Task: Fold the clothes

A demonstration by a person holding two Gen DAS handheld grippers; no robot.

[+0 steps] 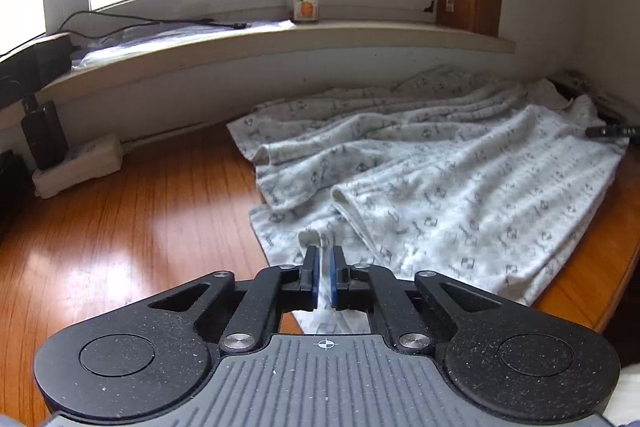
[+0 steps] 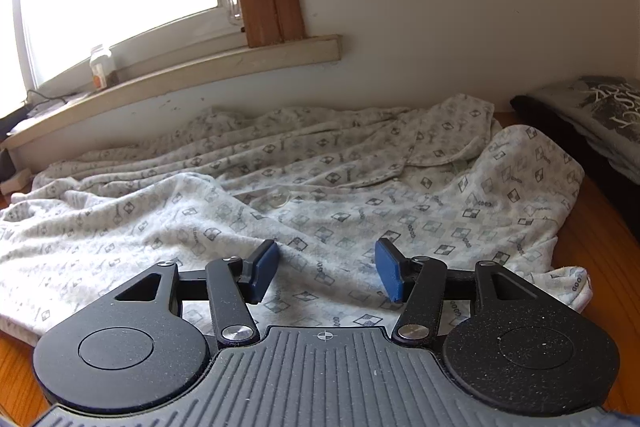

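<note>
Patterned garment [image 2: 304, 187] sprawls rumpled on wooden table [image 1: 132, 223] beneath windowsill [image 1: 280, 39].

The left gripper [image 1: 325, 277] points forward and down, its two blue pads [image 1: 315, 281] drawn close together with only a narrow slit between them, and a thin fold of white cloth [image 1: 440, 187] runs up through that slit, pinched by the pads. The right gripper [image 2: 327, 269] also tilts forward and down, with its fingers [image 2: 390, 275] spread well apart and angled outward, holding nothing and hovering just above the cloth.
</note>
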